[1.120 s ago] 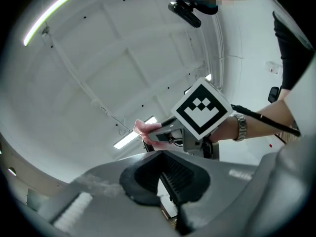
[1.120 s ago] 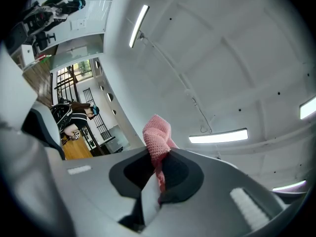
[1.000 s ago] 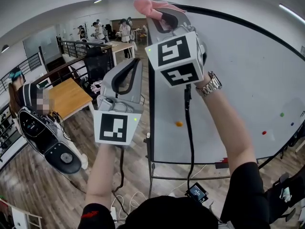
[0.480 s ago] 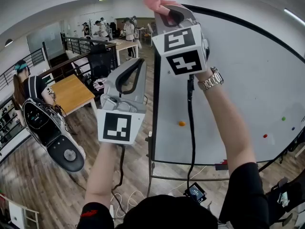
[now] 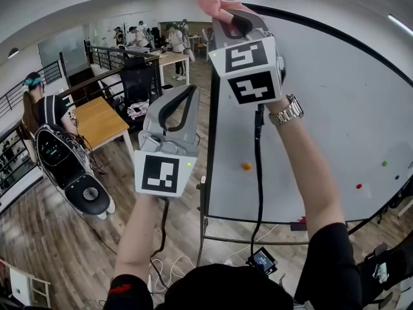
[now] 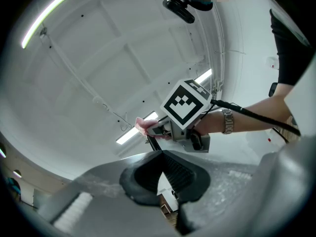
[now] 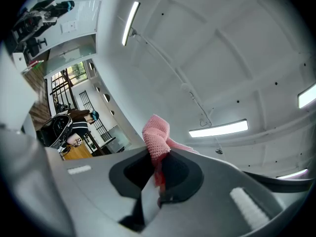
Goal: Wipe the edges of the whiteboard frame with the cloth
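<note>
A pink cloth (image 5: 210, 4) is pinched in my right gripper (image 5: 222, 10), which is raised at the top left corner of the whiteboard's black frame (image 5: 211, 141). The right gripper view shows the cloth (image 7: 157, 132) bulging up out of the right gripper (image 7: 158, 159), whose jaws are shut on it. My left gripper (image 5: 191, 90) points upward, lower down and just left of the frame's left edge. Its jaws are shut with nothing between them (image 6: 160, 154). From there I see the cloth (image 6: 143, 126) under the right gripper's marker cube.
Small orange (image 5: 244, 166), green (image 5: 383, 163) and red (image 5: 359, 186) magnets sit on the whiteboard. To the left stand a wooden table (image 5: 97, 123), a black chair (image 5: 137, 76) and a person (image 5: 40, 108) by a large black bag (image 5: 71, 173). Cables and a small device (image 5: 264, 260) lie on the floor below.
Both grippers have drifted slightly right in the head view. The cloth stays at the frame's top left corner, still held; the left gripper stays shut.
</note>
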Demonstrator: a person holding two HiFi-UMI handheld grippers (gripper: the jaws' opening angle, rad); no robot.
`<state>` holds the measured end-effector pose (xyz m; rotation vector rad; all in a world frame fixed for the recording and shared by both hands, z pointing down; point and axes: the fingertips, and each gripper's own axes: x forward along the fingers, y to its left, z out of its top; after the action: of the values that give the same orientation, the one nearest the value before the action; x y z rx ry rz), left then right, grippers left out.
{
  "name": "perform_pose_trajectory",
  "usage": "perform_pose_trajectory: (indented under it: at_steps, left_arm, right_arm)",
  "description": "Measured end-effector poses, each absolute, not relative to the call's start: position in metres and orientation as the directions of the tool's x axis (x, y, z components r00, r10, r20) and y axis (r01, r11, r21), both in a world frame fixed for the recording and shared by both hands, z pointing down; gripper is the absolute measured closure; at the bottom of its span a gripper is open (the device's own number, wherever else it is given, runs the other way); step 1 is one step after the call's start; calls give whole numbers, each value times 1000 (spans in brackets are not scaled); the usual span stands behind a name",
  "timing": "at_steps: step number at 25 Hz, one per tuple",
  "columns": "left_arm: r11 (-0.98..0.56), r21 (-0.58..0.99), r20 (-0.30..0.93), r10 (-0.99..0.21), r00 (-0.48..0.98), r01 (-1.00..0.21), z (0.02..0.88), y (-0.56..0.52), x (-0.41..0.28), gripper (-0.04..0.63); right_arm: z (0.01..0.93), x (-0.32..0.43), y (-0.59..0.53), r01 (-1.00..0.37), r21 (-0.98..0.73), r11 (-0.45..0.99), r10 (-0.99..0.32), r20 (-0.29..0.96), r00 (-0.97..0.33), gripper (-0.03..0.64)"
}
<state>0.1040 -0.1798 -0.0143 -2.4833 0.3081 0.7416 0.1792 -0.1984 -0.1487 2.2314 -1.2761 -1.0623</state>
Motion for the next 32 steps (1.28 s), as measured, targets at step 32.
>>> perform_pose_trajectory:
  at_steps: [32]
  left_arm:
    - [-848,-394,-518,-115,848,-355,23,-182,103,594]
  right_arm:
    - [-107,177,-196,-603,639,-478,-878,-365,309,588]
